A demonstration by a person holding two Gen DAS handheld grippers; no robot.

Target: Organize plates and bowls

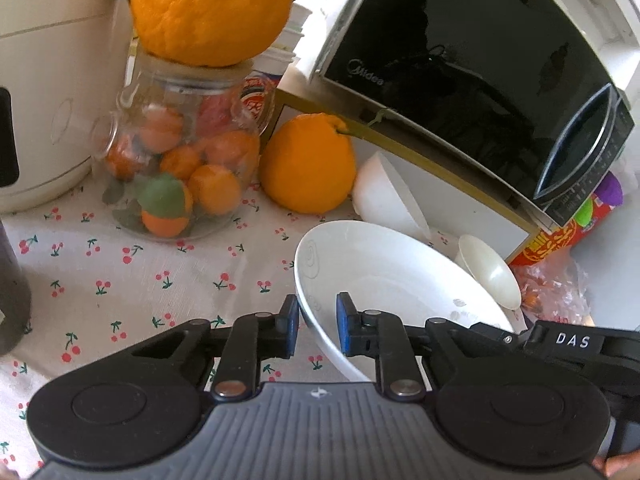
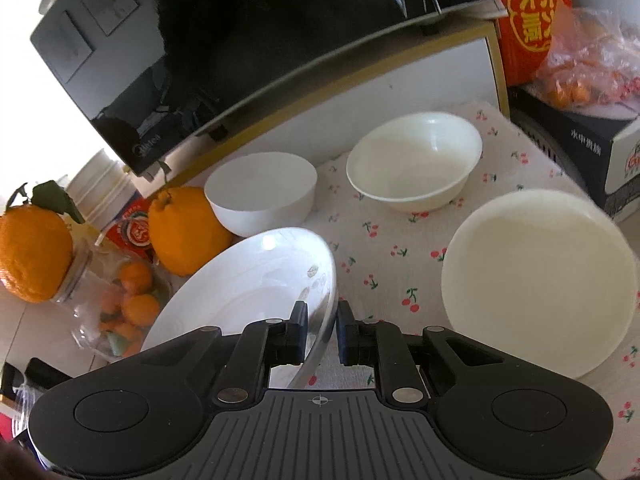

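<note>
A wide white deep plate [image 1: 392, 276] with a faint pattern on its rim lies between both grippers. My left gripper [image 1: 318, 330] is shut on its left rim, one blue pad inside and one outside. My right gripper [image 2: 322, 334] is shut on the opposite rim of the same deep plate [image 2: 248, 292], which sits tilted in that view. Behind it stand a white bowl [image 2: 262, 196] and a cream bowl [image 2: 414, 160]. A cream flat plate [image 2: 536, 280] lies to the right on the cherry-print cloth [image 2: 384, 256].
A black microwave [image 1: 460, 60] on a white stand overhangs the back. Large oranges [image 1: 308, 164] and a glass jar [image 1: 180, 160] of small oranges stand at the left, beside a white appliance [image 1: 44, 100]. A red box [image 2: 528, 20] and a bag of fruit [image 2: 588, 64] are at the right.
</note>
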